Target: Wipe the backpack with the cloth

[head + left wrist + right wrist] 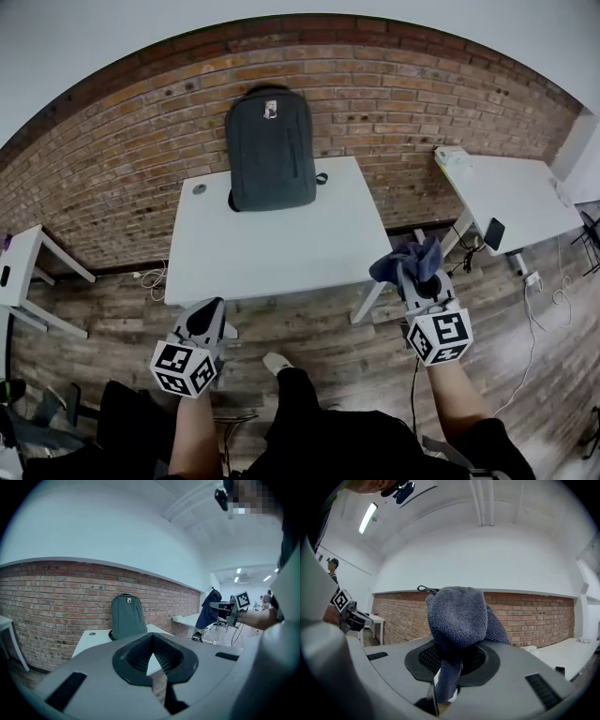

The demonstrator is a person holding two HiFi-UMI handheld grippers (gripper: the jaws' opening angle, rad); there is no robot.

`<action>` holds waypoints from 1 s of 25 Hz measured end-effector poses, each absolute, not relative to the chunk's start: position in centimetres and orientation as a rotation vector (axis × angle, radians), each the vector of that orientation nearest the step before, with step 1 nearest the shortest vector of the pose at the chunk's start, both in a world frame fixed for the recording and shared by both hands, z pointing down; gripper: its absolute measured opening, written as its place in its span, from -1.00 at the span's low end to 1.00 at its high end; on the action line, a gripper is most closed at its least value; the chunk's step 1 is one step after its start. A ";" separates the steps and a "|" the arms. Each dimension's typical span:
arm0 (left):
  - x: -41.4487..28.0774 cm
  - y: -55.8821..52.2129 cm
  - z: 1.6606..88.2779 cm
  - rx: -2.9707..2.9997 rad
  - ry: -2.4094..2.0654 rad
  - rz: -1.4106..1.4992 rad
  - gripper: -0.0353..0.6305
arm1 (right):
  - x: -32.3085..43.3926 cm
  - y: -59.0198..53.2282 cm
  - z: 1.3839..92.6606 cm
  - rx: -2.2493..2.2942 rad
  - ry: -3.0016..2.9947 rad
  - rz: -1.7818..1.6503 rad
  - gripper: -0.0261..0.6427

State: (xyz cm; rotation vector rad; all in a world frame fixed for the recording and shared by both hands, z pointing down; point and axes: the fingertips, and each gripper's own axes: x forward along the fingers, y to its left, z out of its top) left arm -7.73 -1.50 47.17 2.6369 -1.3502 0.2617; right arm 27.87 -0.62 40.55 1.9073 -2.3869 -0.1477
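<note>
A dark grey backpack [270, 150] stands upright against the brick wall at the back of a white table [281, 253]. The left gripper view shows the backpack [127, 617] ahead, on the table. My left gripper [208, 317] is shut and empty, held just off the table's front left corner. My right gripper [415, 281] is off the front right corner, shut on a blue-grey cloth [410, 261] that bunches above its jaws. In the right gripper view the cloth [457, 618] fills the middle and hides the backpack. From the left gripper view the right gripper [224, 606] and hanging cloth [208, 609] show at the right.
A second white table [511, 197] stands to the right with a dark phone [494, 232] near its edge. A small white table [23, 258] is at the far left. Cables lie on the wooden floor under and beside the tables. A person [333, 566] stands far off.
</note>
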 end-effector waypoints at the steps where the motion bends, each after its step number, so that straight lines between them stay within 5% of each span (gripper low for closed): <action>1: -7.5 0.0 47.2 2.638 -1.350 0.267 -0.91 | 28.0 0.8 40.6 1.905 -2.394 -0.140 -0.74; 25: -18.0 17.1 45.3 2.681 -1.323 0.272 -0.91 | 15.3 18.2 41.3 1.891 -2.435 -0.056 -0.74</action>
